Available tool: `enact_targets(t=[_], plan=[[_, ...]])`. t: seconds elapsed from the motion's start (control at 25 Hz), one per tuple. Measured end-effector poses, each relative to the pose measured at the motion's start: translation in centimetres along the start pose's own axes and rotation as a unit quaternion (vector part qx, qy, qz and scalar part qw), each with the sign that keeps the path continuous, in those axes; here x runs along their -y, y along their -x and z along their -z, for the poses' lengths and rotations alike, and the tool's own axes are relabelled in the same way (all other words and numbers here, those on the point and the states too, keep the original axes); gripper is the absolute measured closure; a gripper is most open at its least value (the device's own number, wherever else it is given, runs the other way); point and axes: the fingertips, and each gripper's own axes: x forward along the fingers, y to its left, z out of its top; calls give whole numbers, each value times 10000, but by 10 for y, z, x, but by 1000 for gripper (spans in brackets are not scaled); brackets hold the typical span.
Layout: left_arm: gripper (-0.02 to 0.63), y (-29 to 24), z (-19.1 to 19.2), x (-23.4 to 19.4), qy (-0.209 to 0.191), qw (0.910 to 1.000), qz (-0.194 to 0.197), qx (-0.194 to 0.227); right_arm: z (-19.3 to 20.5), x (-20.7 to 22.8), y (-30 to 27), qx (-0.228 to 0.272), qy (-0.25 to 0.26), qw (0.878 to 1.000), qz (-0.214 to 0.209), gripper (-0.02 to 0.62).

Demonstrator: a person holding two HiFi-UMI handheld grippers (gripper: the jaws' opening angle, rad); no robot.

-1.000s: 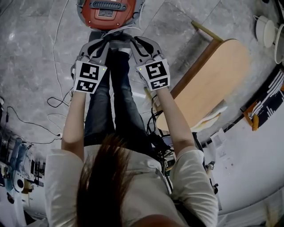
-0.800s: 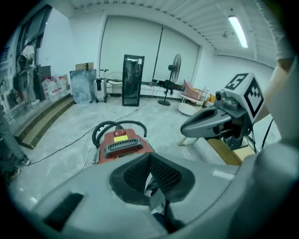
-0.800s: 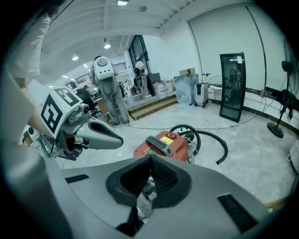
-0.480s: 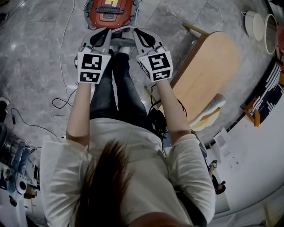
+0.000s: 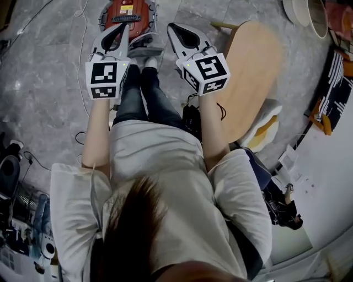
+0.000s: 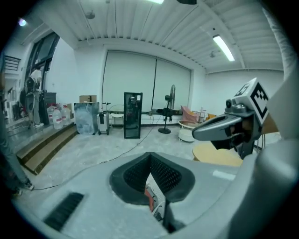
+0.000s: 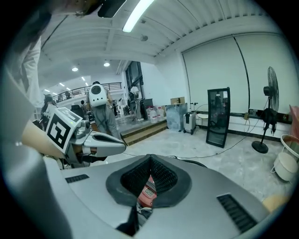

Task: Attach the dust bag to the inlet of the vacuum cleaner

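Person standing. Both tongs held out in front, side by side and apart.
Left tongs (image 6: 150, 158): pressed together, nothing pinched.
Right tongs (image 7: 150, 161): pressed together, nothing pinched.
Vacuum cleaner (image 5: 126, 11): red body, sits on the grey marbled floor (image 5: 49, 66) at the far side, just beyond the person's shoes (image 5: 144, 55). In each gripper view a patch of its red shows through the gap under the closed pads.
Light wooden desk (image 5: 251, 66): right of the person, clear of both tongs.
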Motion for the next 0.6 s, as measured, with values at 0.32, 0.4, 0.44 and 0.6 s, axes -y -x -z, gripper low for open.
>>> enact_targets(t=[0.32, 0.4, 0.44, 0.6], plan=[[589, 56, -78, 20, -149, 9977, 134, 650, -50, -26, 60, 329, -307, 9988, 172, 594], [589, 67, -92, 19, -86, 9968, 78, 796, -58, -32, 71, 359, -319, 9986, 220, 594], [589, 72, -98, 19, -61, 9964, 61, 839, -61, -34, 77, 363, -338, 9985, 238, 594], [589, 91, -120, 17, 17, 9949, -27, 1005, -77, -43, 100, 452, -397, 9978, 270, 594]])
